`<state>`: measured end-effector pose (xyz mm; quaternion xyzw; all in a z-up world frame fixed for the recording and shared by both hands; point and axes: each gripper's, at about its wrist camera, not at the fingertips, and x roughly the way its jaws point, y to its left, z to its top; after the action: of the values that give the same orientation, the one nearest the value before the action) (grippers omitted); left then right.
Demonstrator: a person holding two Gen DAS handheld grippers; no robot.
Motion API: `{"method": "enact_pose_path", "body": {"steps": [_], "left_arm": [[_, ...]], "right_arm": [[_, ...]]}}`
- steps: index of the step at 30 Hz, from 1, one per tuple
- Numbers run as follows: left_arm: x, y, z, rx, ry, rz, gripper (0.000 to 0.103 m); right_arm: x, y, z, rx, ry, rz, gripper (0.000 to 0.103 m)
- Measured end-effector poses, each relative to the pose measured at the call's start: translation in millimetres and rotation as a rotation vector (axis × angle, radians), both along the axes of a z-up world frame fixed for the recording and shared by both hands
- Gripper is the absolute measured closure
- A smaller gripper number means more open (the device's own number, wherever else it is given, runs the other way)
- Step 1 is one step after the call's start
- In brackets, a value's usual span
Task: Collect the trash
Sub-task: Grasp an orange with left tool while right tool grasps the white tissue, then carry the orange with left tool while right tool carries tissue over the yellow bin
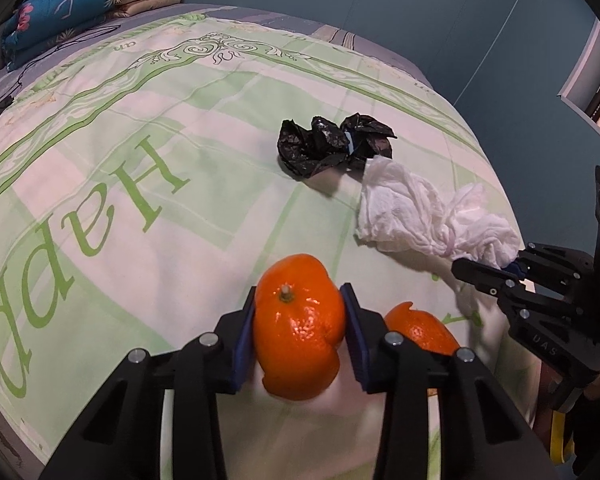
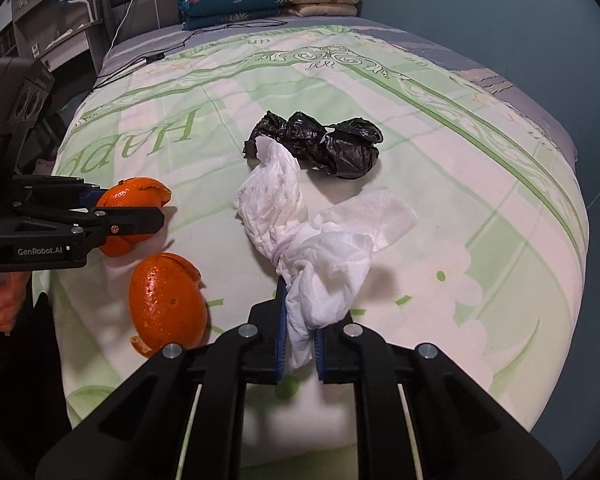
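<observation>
Left hand-held gripper [image 1: 300,332] clamps an orange peel shell [image 1: 298,328] near the bed's [image 1: 140,140] front edge: light, hollow, crushable, so grip gently across its walls. Right hand-held gripper [image 2: 300,344] pinches soft crumpled tissue [image 2: 320,272]; a bunched fold holds best.

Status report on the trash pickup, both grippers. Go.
Left gripper shut on orange peel. Right gripper shut on white tissue. Second peel and black bag loose on bed. Nothing in the way.
</observation>
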<state>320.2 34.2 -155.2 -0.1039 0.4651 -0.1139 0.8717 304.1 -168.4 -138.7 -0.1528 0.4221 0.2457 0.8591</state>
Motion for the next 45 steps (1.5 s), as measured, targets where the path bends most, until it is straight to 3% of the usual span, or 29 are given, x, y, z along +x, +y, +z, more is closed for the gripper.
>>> {"method": "enact_pose_path", "body": {"steps": [10,19,33,42,45], "left_arm": [[-29.8,11.9,36.9,-0.06,-0.09,0.009,0.068],[-74.7,-0.4,87.6,-0.086,-0.211,-0.003,0.068],[-162.8,-98.0,176.9,-0.015,-0.413,-0.195,0.068],[-204.9,-161.8,205.0,0.014,-0.508,-0.336,0.068],[-208.6,-181.1,206.3,0.009,-0.506,-0.383,0.068]], "right_arm": [[-31.9,-38.9,44.5,0.135,-0.026,-0.081,0.093],[-89.5,-89.0,93.3,0.241,-0.107,-0.173,0.093],[-176.3,-173.3,136.5,0.313,-0.25,-0.332,0.093],[-219.0,-222.8,147.8,0.318,-0.325,-0.44,0.093],[-231.4,-236.7,147.5,0.29,-0.349,-0.485,0.093]]}}
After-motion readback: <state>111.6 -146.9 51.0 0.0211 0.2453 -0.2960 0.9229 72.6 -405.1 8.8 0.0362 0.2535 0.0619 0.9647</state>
